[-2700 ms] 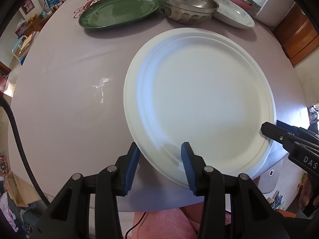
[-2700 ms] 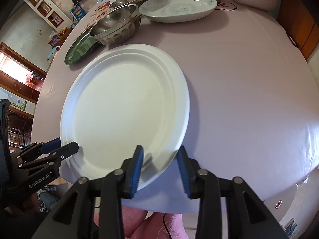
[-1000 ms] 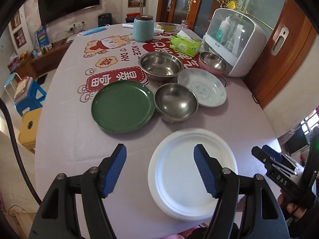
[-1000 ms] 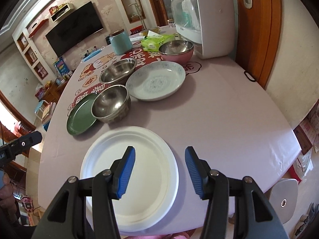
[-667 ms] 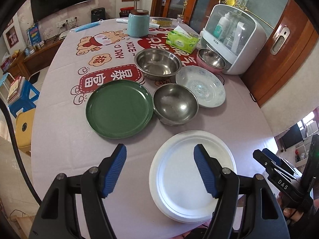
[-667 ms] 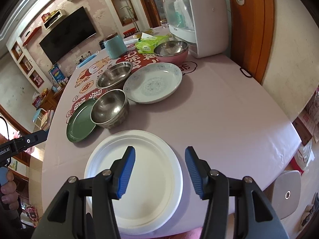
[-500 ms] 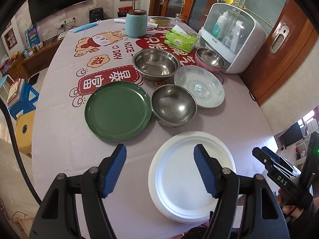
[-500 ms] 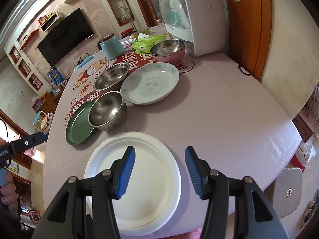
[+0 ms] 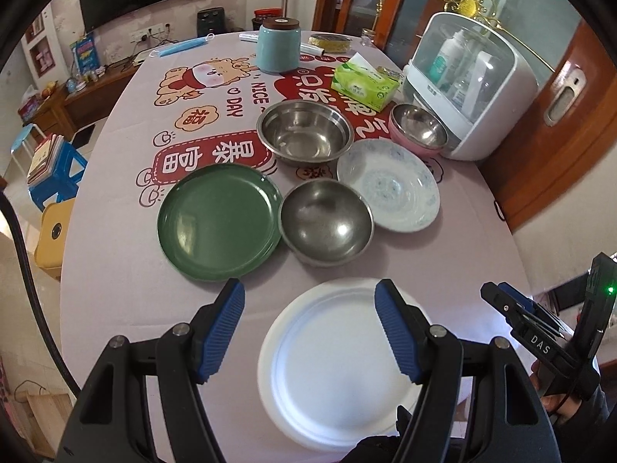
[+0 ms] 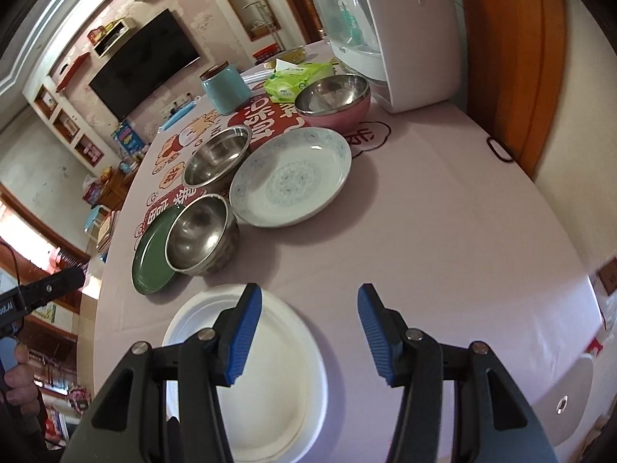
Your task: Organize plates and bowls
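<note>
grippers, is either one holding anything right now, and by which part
Nothing is held. The left gripper and right gripper both hang open above the white plate.

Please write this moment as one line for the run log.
left gripper: open, empty | right gripper: open, empty | white plate: on table, near edge | green plate: beside steel bowl

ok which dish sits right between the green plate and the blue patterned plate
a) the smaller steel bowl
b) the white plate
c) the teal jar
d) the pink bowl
a: the smaller steel bowl sits with the green plate on one side and the blue patterned plate on the other, while the white plate lies alone nearer the cameras.
</note>
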The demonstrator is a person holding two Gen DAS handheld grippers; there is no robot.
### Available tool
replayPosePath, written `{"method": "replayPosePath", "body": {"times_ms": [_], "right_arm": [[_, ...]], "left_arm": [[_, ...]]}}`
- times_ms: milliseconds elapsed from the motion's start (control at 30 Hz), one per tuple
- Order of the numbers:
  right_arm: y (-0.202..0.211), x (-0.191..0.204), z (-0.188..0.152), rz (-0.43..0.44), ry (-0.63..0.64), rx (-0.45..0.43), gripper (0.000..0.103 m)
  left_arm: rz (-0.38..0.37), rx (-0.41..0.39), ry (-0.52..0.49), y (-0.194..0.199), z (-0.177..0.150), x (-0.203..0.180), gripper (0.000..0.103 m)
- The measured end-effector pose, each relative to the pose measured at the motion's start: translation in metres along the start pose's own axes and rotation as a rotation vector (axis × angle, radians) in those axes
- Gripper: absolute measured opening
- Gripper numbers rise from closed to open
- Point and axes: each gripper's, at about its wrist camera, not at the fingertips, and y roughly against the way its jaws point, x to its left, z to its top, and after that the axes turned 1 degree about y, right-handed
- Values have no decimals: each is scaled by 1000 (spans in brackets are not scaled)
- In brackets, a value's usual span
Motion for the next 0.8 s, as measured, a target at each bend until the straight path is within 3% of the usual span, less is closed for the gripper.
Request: {"method": "replayPosePath", "body": {"times_ms": [400, 500, 800], "right_arm": [[-32, -38, 56, 92, 88, 45, 52], [-43, -47, 69, 119, 103, 58, 52], [-76, -63, 97, 187, 122, 98, 52]], "left_arm": [[98, 16, 28, -25, 44, -37, 75], [125, 16, 18, -33, 56, -44, 80], [176, 56, 13, -69, 91, -57, 81]]}}
